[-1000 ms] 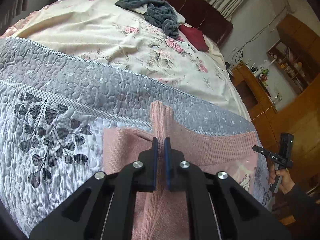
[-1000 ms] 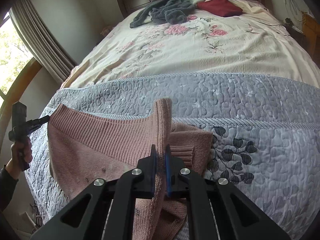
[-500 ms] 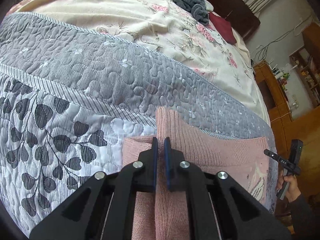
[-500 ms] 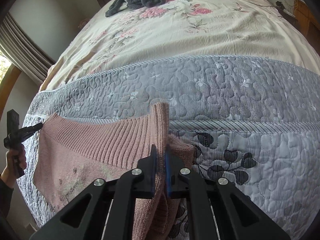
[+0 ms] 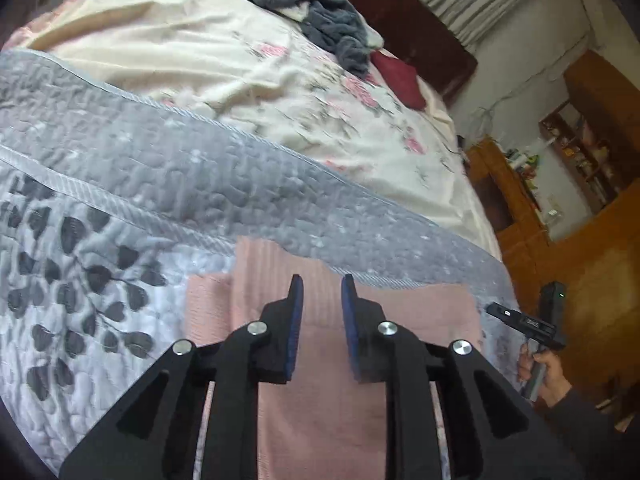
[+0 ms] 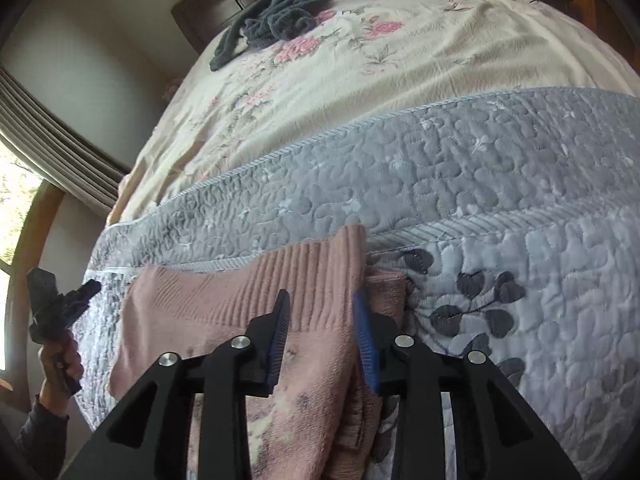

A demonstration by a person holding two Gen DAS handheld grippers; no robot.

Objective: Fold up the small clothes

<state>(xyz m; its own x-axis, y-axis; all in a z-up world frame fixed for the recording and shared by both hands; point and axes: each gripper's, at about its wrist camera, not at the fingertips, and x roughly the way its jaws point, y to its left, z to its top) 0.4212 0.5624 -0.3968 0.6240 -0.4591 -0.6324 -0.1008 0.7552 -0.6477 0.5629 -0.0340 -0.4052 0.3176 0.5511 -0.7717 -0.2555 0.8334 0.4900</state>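
Observation:
A small pink knitted garment (image 5: 400, 316) lies folded and flat on the grey quilted bedspread (image 5: 200, 176). My left gripper (image 5: 322, 292) hovers open just above its far edge, nothing between the blue pads. In the right wrist view the same pink garment (image 6: 224, 300) shows its ribbed hem on top, with a doubled layer at its right side. My right gripper (image 6: 320, 312) is open over that ribbed hem, holding nothing. Each view shows the other gripper in a hand beyond the garment's end: the right gripper (image 5: 528, 322) and the left gripper (image 6: 60, 304).
Beyond the quilt lies a cream floral sheet (image 5: 280, 92) with a crumpled dark grey garment (image 5: 332, 28) and a dark red cloth (image 5: 400, 76) near the wooden headboard (image 5: 420, 20). Wooden cabinets (image 5: 520, 208) stand off the bed's right side; curtains (image 6: 52, 148) hang at the left.
Both grippers were shut on the raised pink edge; now both have opened and let go. The garment's edge has dropped flat onto the quilt.

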